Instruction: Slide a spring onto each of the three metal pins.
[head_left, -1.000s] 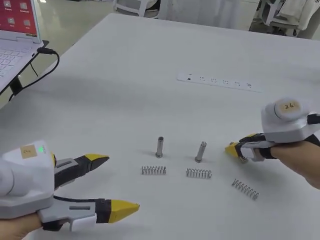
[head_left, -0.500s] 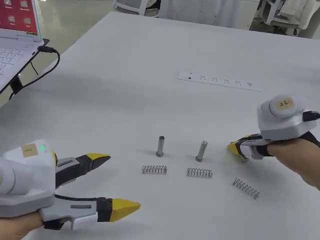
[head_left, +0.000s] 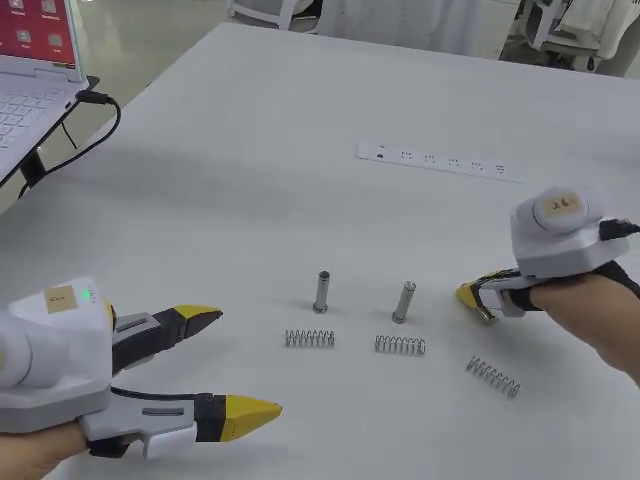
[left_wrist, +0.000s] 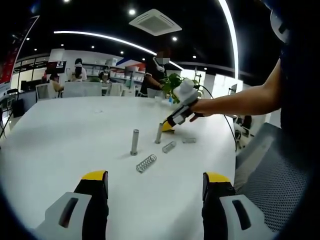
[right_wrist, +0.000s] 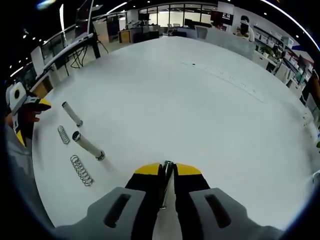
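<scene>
Two metal pins stand upright on the white table, the left pin (head_left: 322, 291) and the right pin (head_left: 403, 301). A spring lies in front of each, the left spring (head_left: 309, 339) and the middle spring (head_left: 400, 346), and a third spring (head_left: 492, 377) lies further right. My right gripper (head_left: 476, 298) rests low on the table right of the pins, shut on a third metal pin (right_wrist: 166, 179). My left gripper (head_left: 228, 365) is open and empty at the near left, apart from the springs. In the left gripper view the pins (left_wrist: 134, 142) and a spring (left_wrist: 146, 163) lie ahead of the open gripper (left_wrist: 155, 180).
A white power strip (head_left: 440, 162) lies across the far middle of the table. A laptop (head_left: 30, 60) with a black cable (head_left: 100, 125) sits at the far left edge. People stand in the room beyond the table (left_wrist: 60, 130).
Almost nothing has changed. The right hand has shifted slightly with the pin still in its jaws; the left gripper, standing pins and springs stay put.
</scene>
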